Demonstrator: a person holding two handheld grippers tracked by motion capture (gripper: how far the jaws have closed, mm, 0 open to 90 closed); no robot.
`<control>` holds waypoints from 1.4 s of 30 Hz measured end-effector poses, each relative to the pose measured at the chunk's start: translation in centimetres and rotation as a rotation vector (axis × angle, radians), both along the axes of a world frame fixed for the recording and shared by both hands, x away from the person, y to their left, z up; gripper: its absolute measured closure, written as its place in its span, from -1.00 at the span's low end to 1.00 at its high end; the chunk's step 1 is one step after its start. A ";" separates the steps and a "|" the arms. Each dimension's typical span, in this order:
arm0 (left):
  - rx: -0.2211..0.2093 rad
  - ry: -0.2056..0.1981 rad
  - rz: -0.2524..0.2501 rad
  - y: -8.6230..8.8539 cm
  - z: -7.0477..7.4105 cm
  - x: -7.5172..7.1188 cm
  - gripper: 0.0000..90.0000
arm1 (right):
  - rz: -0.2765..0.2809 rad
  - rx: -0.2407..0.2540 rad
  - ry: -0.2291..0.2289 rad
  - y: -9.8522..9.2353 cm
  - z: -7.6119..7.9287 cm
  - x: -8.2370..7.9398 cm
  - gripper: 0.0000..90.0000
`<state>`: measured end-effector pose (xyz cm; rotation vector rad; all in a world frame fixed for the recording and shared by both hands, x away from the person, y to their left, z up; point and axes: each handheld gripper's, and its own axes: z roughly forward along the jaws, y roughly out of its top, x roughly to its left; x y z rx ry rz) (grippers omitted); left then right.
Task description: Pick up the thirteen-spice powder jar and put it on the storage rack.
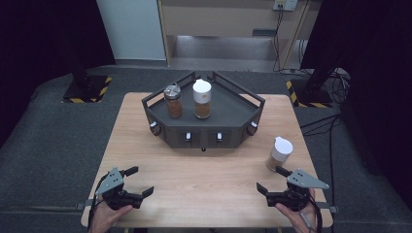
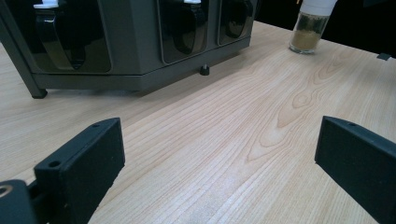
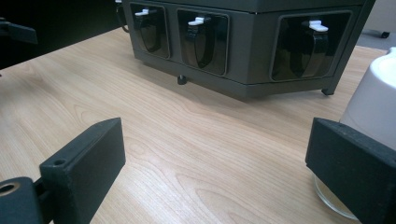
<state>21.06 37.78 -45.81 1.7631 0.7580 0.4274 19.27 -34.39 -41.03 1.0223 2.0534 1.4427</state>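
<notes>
High view is showing the white-capped glass spice jar with pale powder (image 1: 279, 153) standing upright on the light wooden table (image 1: 204, 174), near its right edge and well apart from the dark grey angular metal rack (image 1: 228, 109). The right gripper (image 1: 273, 180) is sitting low over the table just in front of this jar, jaws spread wide, nothing between them. Right gripper view is placing the jar (image 3: 373, 112) just behind the right-hand jaw; whether they are touching, I cannot tell. The left gripper (image 1: 137, 180) is hovering near the table's front left corner, jaws likewise wide and gripping nothing. The rack is carrying two more jars on its top: a metal-lidded glass jar of brown spice (image 1: 173, 101) beside a white-capped glass jar of orange-brown spice (image 1: 202, 99), both upright.
</notes>
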 end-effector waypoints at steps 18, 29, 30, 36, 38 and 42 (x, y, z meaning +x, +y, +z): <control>-0.006 -0.008 -0.018 0.1 0.0 0.1 -0.99 | 0.032 0.013 0.004 -1.0 -1.2 0.3 -0.86; 0.002 -0.005 -0.021 -0.1 0.1 0.1 -0.99 | 0.027 0.025 0.008 -1.2 -1.4 0.3 -0.86; 0.002 -0.005 -0.022 -0.1 0.1 0.1 -0.99 | 0.028 0.025 0.009 -1.3 -1.4 0.3 -0.86; 0.002 -0.003 -0.022 0.0 0.1 0.1 -0.99 | 0.030 0.021 0.011 -1.2 -1.4 0.4 -0.86; 0.002 -0.003 -0.025 -0.1 0.1 0.2 -0.99 | 0.031 0.022 0.010 -1.2 -1.4 0.3 -0.86; 0.003 -0.003 -0.025 -0.1 0.1 0.2 -0.99 | 0.028 0.022 0.012 -1.2 -1.4 0.3 -0.86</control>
